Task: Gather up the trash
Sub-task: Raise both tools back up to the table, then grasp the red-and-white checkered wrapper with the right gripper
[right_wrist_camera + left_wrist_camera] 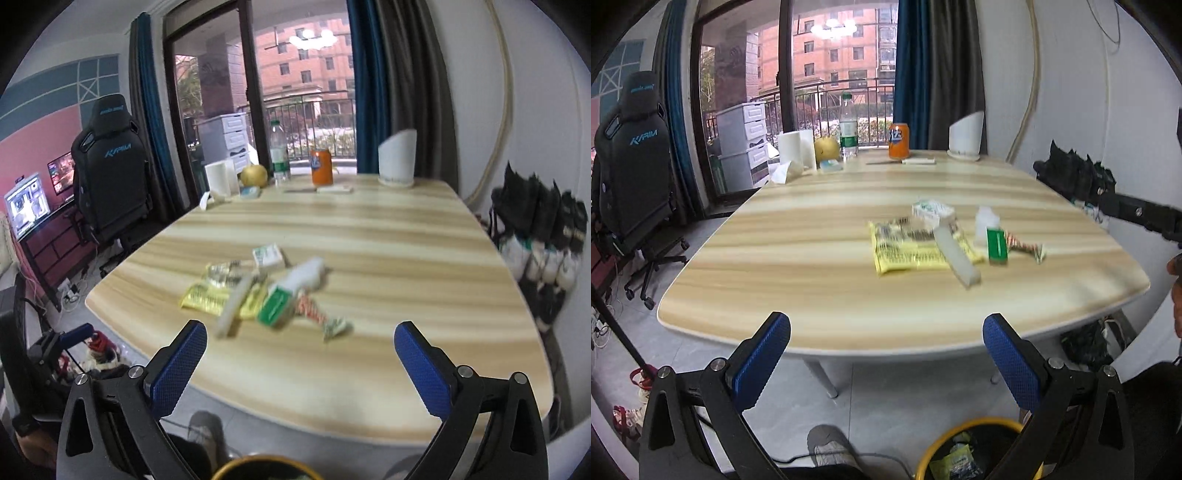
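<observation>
A pile of trash lies mid-table: a yellow wrapper (pixel 912 247) (pixel 212 293), a white box (pixel 932 211) (pixel 268 256), a long white strip (pixel 956 254) (pixel 234 308), a green packet (pixel 996 245) (pixel 275 308), a striped candy wrapper (pixel 1025 246) (pixel 317 314) and a crumpled white piece (pixel 986 219) (pixel 306 275). My left gripper (pixel 886 354) is open at the table's near edge, holding nothing. My right gripper (pixel 301 363) is open too, just short of the pile. A yellow-rimmed bin (pixel 975 452) (pixel 258 469) with trash inside stands on the floor below.
At the wooden table's (pixel 820 280) far end stand an orange can (pixel 898 141), a water bottle (pixel 848 127), a paper roll (pixel 792 147), a pear (pixel 826 148) and a white holder (pixel 966 136). A black chair (pixel 631 155) stands left. A shoe (pixel 831 448) is on the floor.
</observation>
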The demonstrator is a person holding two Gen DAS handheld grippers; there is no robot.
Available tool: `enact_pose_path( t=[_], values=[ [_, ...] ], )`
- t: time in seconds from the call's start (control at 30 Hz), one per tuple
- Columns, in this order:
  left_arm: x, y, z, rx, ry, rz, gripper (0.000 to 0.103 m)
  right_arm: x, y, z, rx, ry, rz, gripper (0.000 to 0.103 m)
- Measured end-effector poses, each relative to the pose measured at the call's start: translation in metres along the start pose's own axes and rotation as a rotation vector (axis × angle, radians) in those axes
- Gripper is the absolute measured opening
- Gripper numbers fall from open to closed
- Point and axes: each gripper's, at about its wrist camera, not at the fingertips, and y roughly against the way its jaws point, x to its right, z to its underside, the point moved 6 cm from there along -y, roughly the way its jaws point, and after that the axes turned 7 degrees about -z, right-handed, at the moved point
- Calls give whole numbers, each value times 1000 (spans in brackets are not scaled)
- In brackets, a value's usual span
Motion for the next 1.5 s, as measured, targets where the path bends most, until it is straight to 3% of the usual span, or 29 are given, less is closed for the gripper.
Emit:
enact_pose_path(
  t=[0.3, 0.73, 0.93, 1.0, 1.13, 1.23, 1.5],
  values=[
    [-9, -17, -24, -9, 28, -10, 102, 15, -43, -2, -96, 19, 3, 103],
    [-15, -39, -16, -80, 65, 11, 102, 28, -101, 26, -234, 75, 19, 101],
    [-17, -40, -14, -100, 98, 27, 102, 29, -114, 25, -276, 108, 28, 82],
    [-17, -39, -13, -100, 104, 30, 102, 30, -118, 27, -283, 96, 26, 69],
    [-16, -41, -13, -105, 98, 26, 102, 29, -122, 32, -289, 90, 13, 54],
    [-13, -42, -15, -106, 91, 28, 102, 26, -119, 33, -282, 89, -3, 25],
    [8, -36, -24, -87, 73, 77, 102, 21, -86, 24, -182, 39, -78, 21]
  ],
)
